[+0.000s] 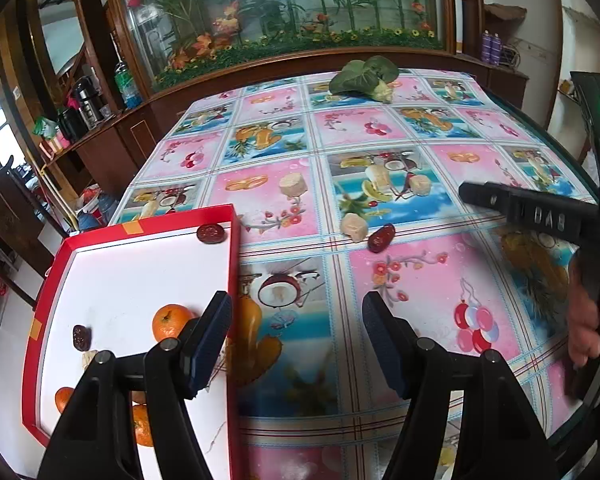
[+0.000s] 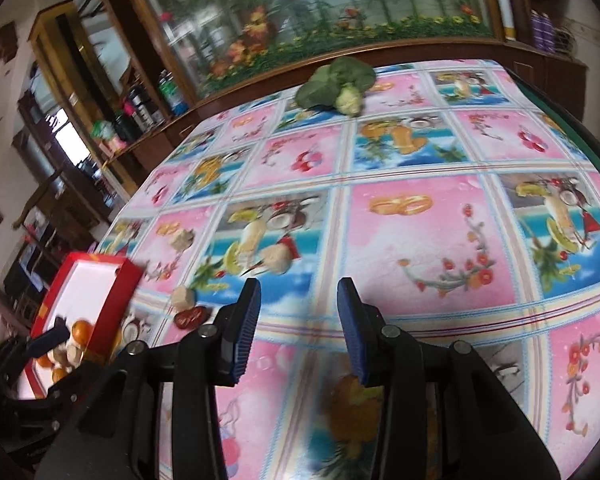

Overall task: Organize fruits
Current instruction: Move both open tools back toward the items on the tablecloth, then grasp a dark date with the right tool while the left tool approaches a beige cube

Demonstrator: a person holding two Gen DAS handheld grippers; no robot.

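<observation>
risk: both grippers, left (image 1: 296, 340) and right (image 2: 298, 324), apart and empty; loose date (image 1: 381, 237) on table right of tray (image 1: 233, 264), may roll if nudged by a jaw.

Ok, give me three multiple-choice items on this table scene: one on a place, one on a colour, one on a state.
1. Where does the leafy vegetable lie?
A. on a chair
B. at the far end of the table
C. in a sink

2. What colour is the rim of the tray?
A. red
B. green
C. blue

3. How does the right gripper stand?
A. shut on an orange
B. open, nothing between its fingers
C. shut on a spoon

Key:
1 B, since it sits on the cloth near the far edge in both views.
2 A, since the wall around the white floor is red.
3 B, since only the tablecloth shows in the gap.
</observation>
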